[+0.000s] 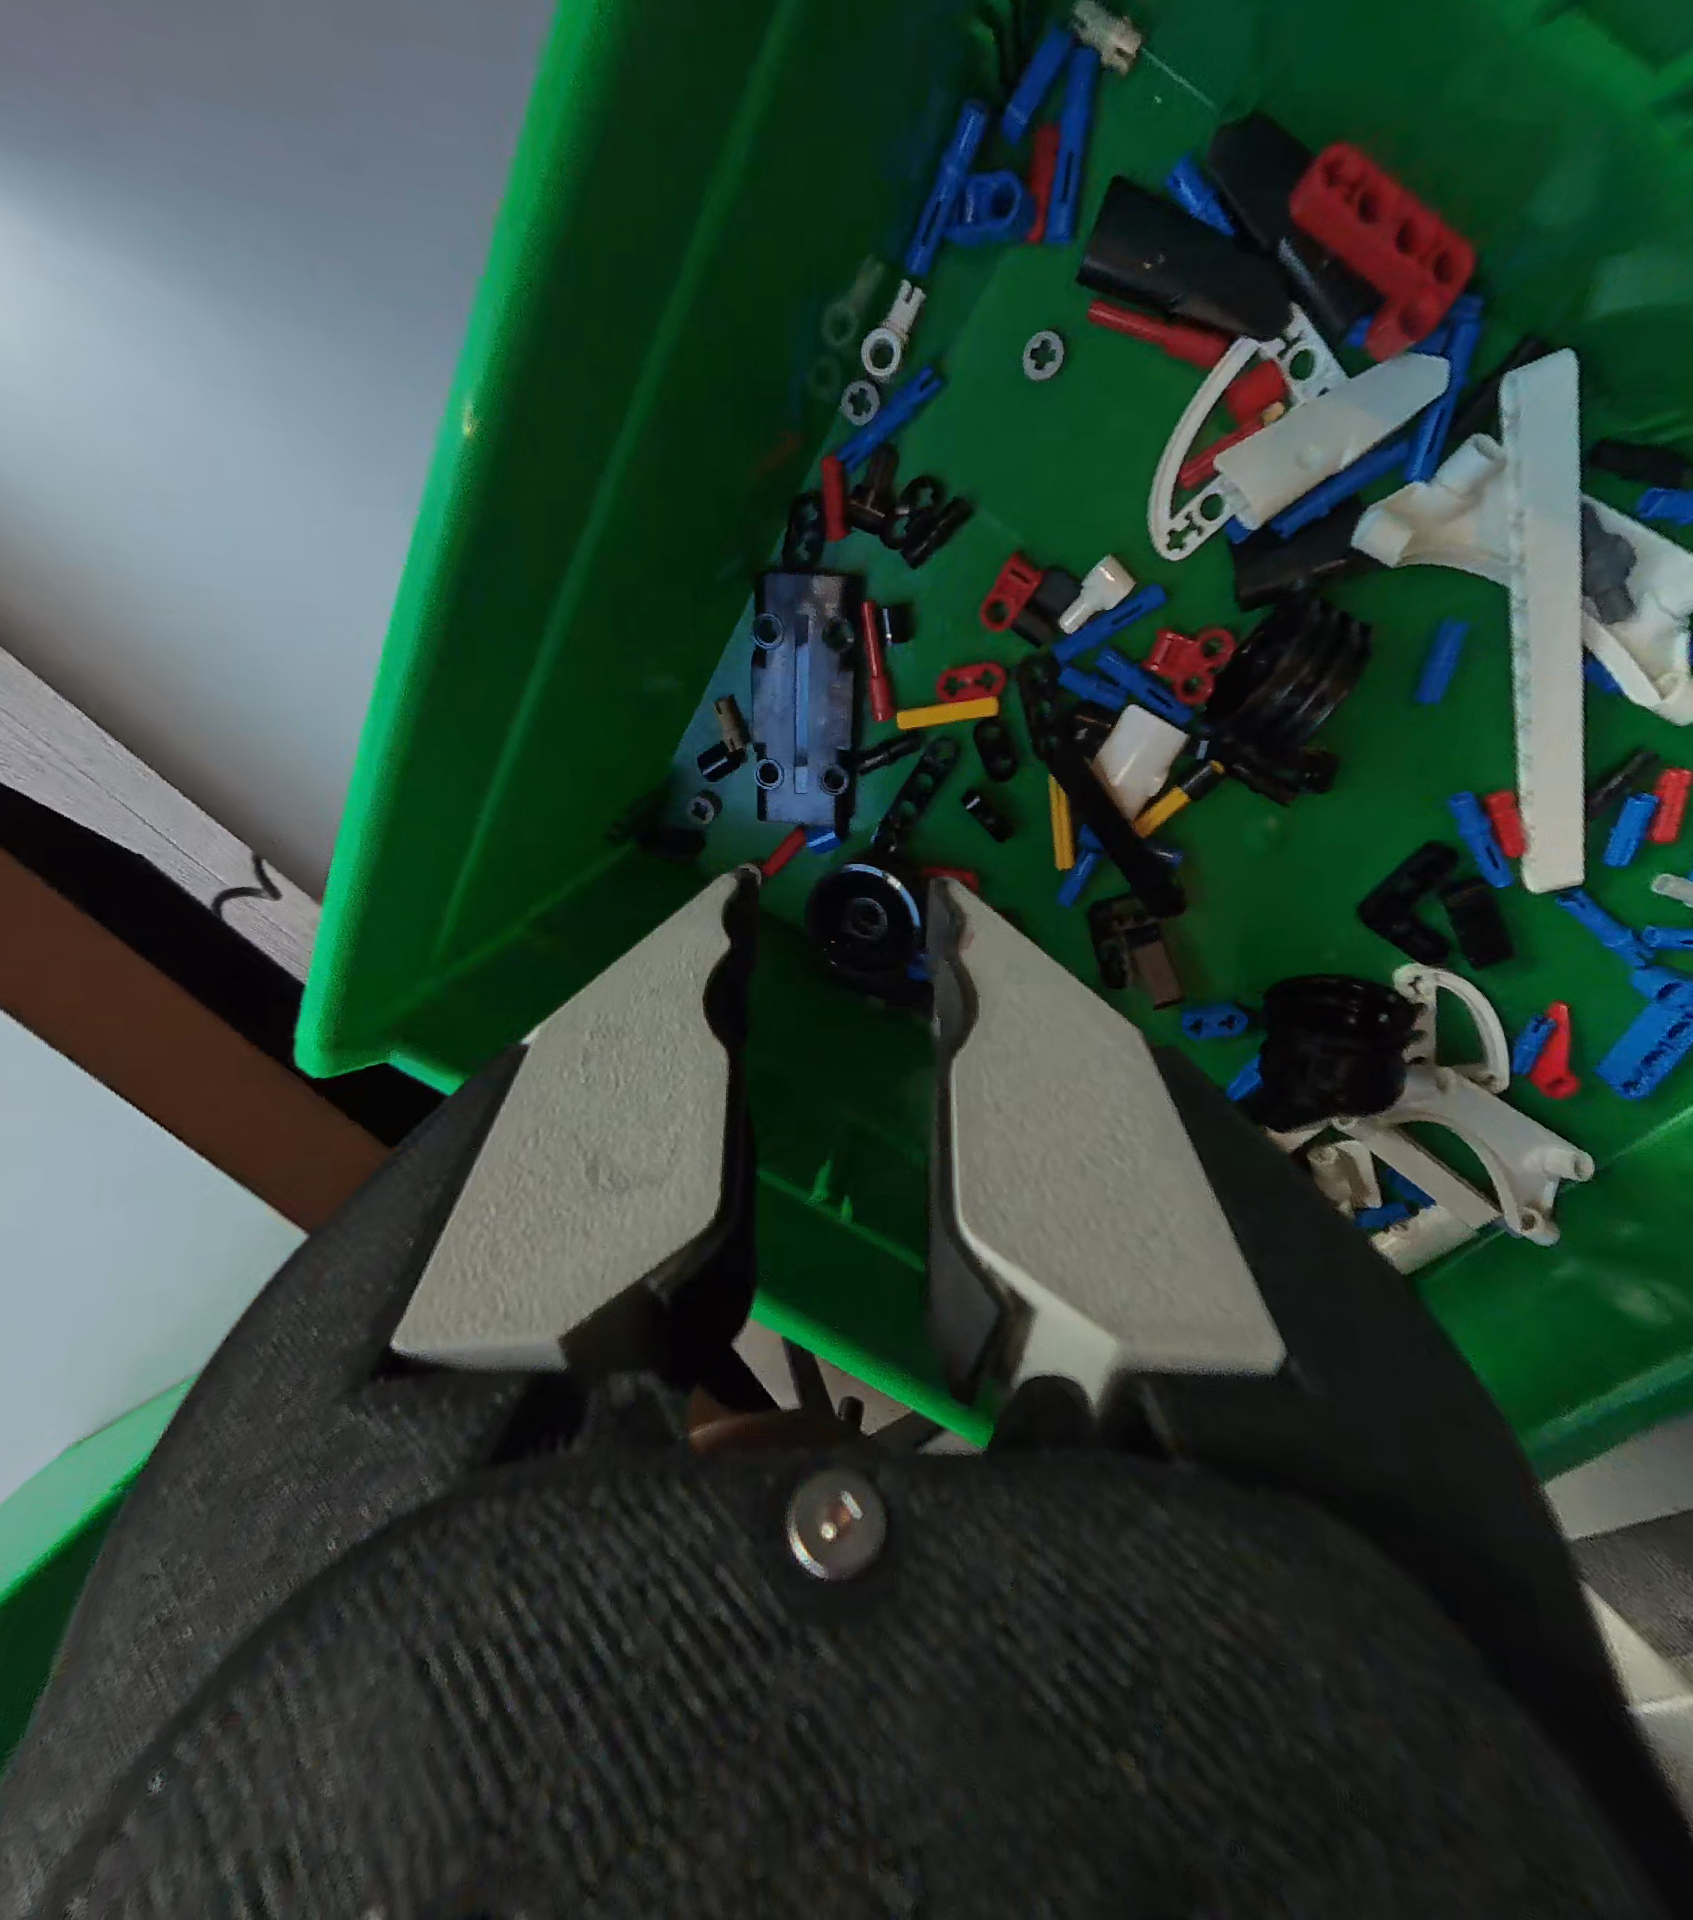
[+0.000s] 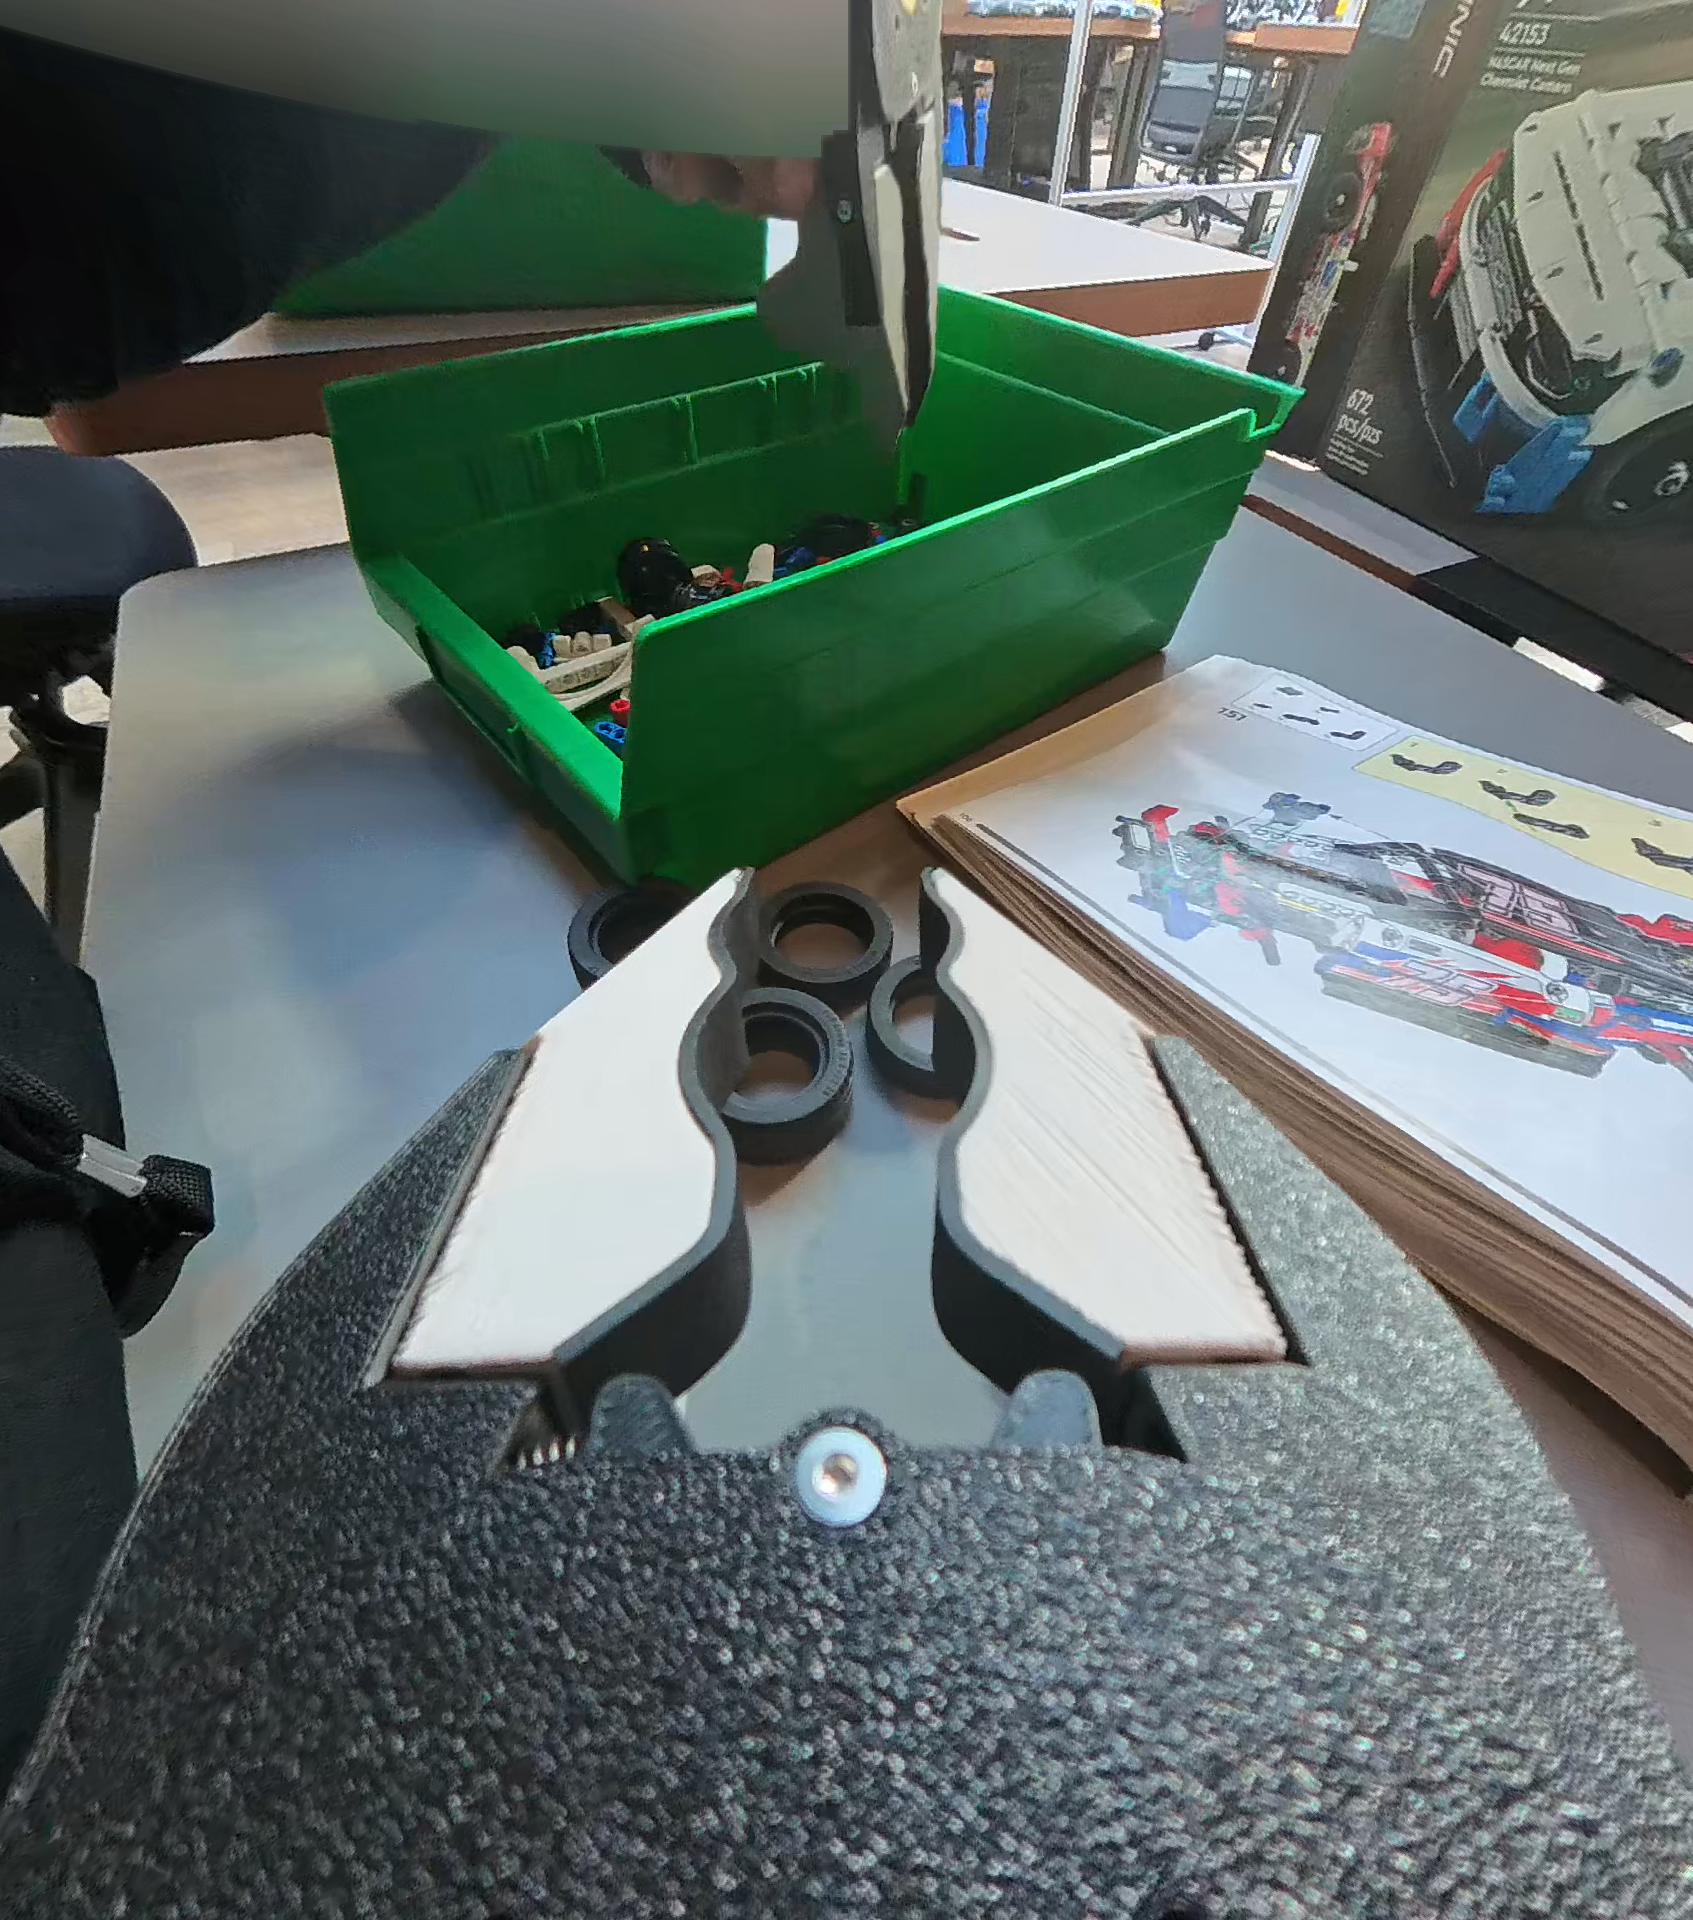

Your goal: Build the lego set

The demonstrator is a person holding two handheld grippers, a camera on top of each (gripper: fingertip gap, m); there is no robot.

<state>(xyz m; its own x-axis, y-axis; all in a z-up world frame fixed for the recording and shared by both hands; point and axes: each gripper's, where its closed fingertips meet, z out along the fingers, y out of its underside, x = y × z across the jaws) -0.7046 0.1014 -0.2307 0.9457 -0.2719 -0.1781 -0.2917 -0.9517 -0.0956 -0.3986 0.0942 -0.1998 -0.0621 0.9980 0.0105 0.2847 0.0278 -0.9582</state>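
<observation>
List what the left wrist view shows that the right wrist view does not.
Only the left wrist view: the bin floor from above, with a black wheel hub between the open left gripper tips, and a red beam.

Only the right wrist view: four black tyres on the table, the open instruction book, the set's box.

Both: the green bin of loose pieces.

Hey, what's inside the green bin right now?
The green bin holds loose Lego pieces: blue pins, red connectors, white panels, black wheel hubs such as one between the open left gripper fingers. Pieces under the piles and gripper stay hidden.
</observation>
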